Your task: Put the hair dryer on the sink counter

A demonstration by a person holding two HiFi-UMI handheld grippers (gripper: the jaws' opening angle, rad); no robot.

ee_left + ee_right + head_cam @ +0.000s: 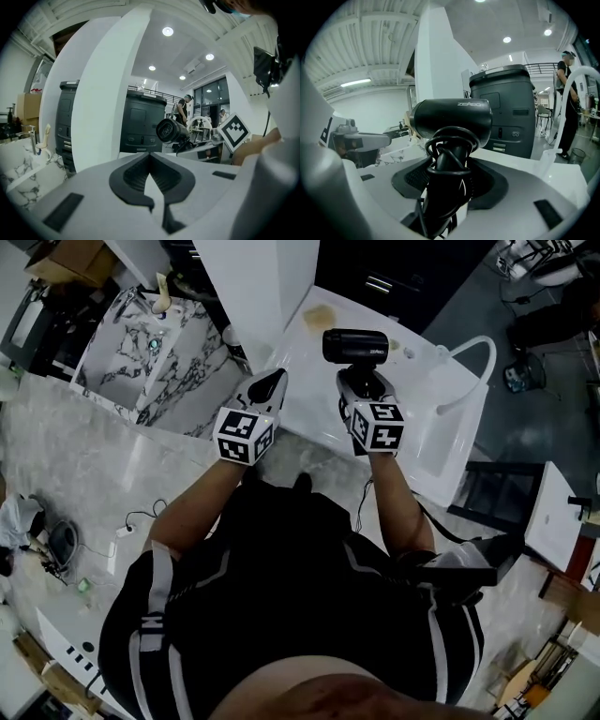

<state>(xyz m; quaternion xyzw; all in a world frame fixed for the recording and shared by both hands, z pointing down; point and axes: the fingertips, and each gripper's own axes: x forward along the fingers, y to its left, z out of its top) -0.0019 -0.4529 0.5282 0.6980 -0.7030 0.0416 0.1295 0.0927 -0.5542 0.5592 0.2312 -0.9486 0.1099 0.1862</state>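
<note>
The right hand-held gripper (452, 180) pinches the handle of a black plastic hair dryer (452, 119). The black cord is wound round and round the handle, so the jaws squeeze the cord too. The hair dryer stands up, with its fat round barrel on top, lying sideways. In the head view it is over the white shiny surface (314, 395), near the middle of it. I cannot tell if the bottom of the handle touches the surface.

The left hand-held gripper (151, 159) is just beside the right one. Its jaws are pressed together at the tips and there is nothing between them. From its view the hair dryer shows off to the right, with its round end facing this way.

A white curved tap (473, 357) sticks up at the right end of the white surface. To the left is a sink made of white stone with black veins (159, 357). A big dark grey machine (506, 110) stands behind the hair dryer.
</note>
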